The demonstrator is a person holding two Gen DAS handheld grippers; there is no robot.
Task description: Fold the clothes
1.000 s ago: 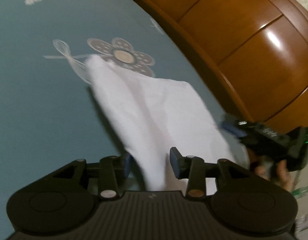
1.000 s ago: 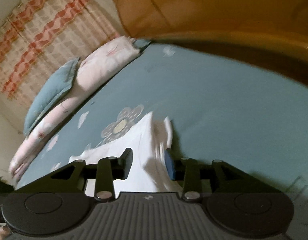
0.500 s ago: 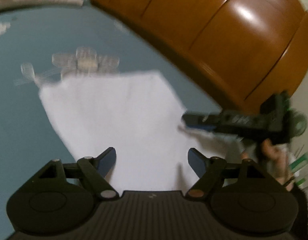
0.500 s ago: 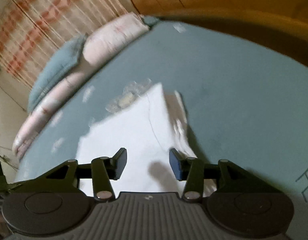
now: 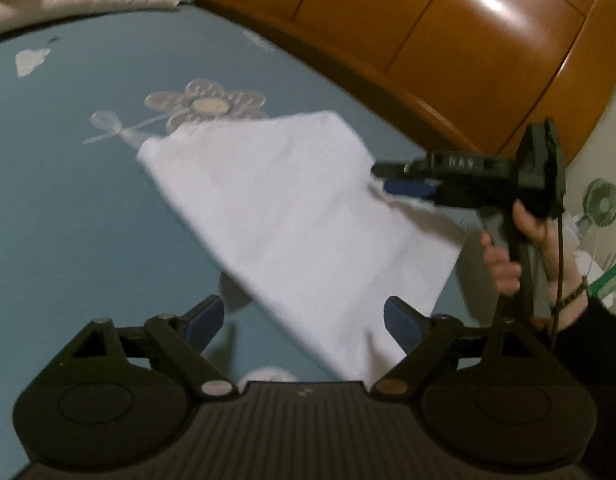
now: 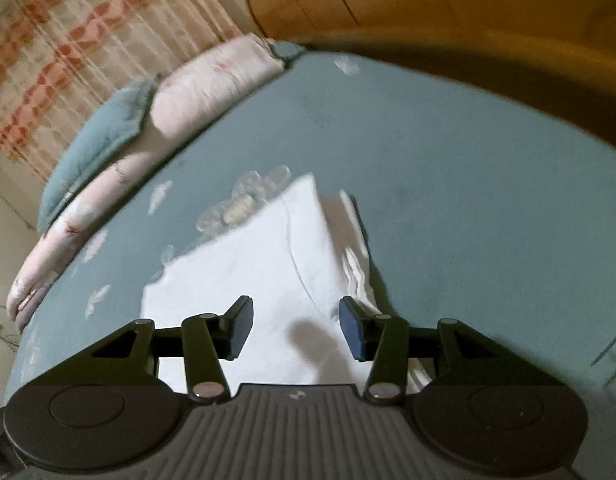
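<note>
Your white cloth (image 5: 291,216) lies flat on the blue bed (image 5: 79,216), folded into a rough rectangle, its far edge touching the flower print (image 5: 205,104) on the sheet. Your left gripper (image 5: 303,320) hovers over the near corner with its fingers (image 5: 205,320) spreading wider, the cloth between them but not pinched. Your right gripper (image 5: 392,184), held in your hand (image 5: 524,240), sits at the cloth's right edge; in its own view its fingers (image 6: 350,328) stand half apart, opening no further, over the cloth (image 6: 259,272) without pressing on it, and a stack of folded layers (image 6: 354,248) shows along that side. Just beyond the bed's far edge stands the wooden headboard (image 5: 448,48). Pink and blue pillows (image 6: 147,128) lie along the bed's left side, before a patterned curtain (image 6: 67,40). A small green fan (image 5: 600,202) stands at the far right.
</note>
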